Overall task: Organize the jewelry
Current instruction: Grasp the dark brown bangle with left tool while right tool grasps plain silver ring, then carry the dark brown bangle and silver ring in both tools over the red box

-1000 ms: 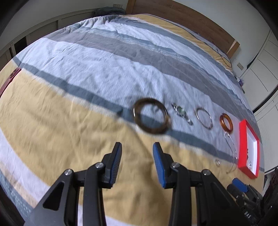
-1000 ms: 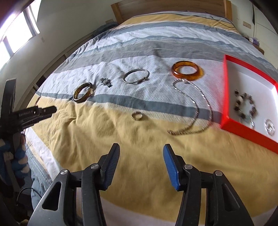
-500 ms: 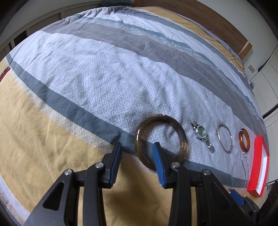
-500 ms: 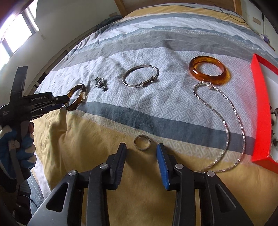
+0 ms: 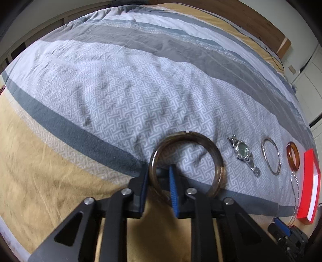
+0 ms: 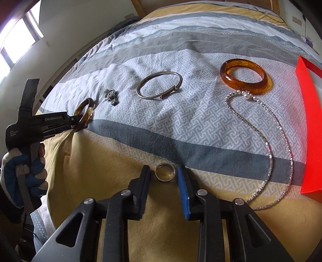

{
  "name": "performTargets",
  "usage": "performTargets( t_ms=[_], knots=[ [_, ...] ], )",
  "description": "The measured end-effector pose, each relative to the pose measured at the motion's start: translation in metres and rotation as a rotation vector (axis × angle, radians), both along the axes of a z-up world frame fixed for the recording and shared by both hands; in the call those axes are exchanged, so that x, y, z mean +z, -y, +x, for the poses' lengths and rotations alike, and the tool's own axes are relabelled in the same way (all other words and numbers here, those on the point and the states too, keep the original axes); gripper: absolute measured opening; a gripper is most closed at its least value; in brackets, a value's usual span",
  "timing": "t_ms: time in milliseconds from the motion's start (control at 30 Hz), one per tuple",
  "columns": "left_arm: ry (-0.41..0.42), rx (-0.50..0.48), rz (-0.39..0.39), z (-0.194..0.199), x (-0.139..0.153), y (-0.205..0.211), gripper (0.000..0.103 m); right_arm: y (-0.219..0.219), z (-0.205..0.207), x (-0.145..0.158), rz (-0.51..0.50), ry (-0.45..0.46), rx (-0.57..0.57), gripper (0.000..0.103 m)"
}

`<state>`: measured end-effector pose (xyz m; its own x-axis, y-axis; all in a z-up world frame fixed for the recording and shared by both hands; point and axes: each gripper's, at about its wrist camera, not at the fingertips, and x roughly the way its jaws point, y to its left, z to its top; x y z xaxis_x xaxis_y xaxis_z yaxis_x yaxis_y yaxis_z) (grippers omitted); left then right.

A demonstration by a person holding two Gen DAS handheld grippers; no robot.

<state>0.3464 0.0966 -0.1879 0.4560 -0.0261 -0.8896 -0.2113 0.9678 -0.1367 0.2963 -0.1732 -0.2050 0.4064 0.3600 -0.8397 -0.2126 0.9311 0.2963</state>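
Note:
My left gripper [image 5: 159, 173] straddles the near rim of a dark brown bangle [image 5: 213, 153] on the bedspread, one finger outside and one inside the ring, jaws narrowed on it. The bangle [image 6: 85, 112] and left gripper [image 6: 73, 123] also show in the right wrist view. My right gripper [image 6: 164, 174] is open, its fingers on either side of a small silver ring [image 6: 165, 171] lying on the yellow stripe, not touching it. A red jewelry box [image 6: 310, 129] lies at the right.
On the bedspread lie a watch [image 5: 242, 153], a silver bangle [image 6: 159, 84], an amber bangle [image 6: 245, 73] and a long silver chain necklace [image 6: 281, 145]. The wooden headboard [image 5: 251, 18] stands at the far end.
My left gripper moved forward onto the brown bangle and narrowed around its rim. My right gripper moved forward and down until its fingers flank the small ring.

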Motion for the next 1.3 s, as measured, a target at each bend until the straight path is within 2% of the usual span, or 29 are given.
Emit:
performTargets(
  t_ms=[100, 200, 500, 933, 1300],
  knots=[
    [0.001, -0.033, 0.045, -0.003, 0.002, 0.009, 0.008, 0.002, 0.001, 0.001, 0.003, -0.004, 0.005, 0.021],
    [0.001, -0.038, 0.060, -0.008, 0.006, 0.011, 0.008, 0.001, -0.003, 0.005, -0.006, 0.003, 0.011, 0.020],
    [0.029, -0.043, 0.062, -0.035, 0.033, 0.011, 0.007, 0.004, -0.030, 0.028, -0.023, 0.033, 0.009, 0.020],
    [0.100, -0.080, 0.051, -0.103, 0.079, 0.013, 0.007, -0.001, -0.089, 0.076, -0.043, 0.108, 0.004, 0.020],
    [0.132, -0.100, 0.029, -0.156, 0.099, 0.021, 0.007, 0.013, -0.145, 0.104, -0.046, 0.167, -0.021, 0.020]
  ],
)
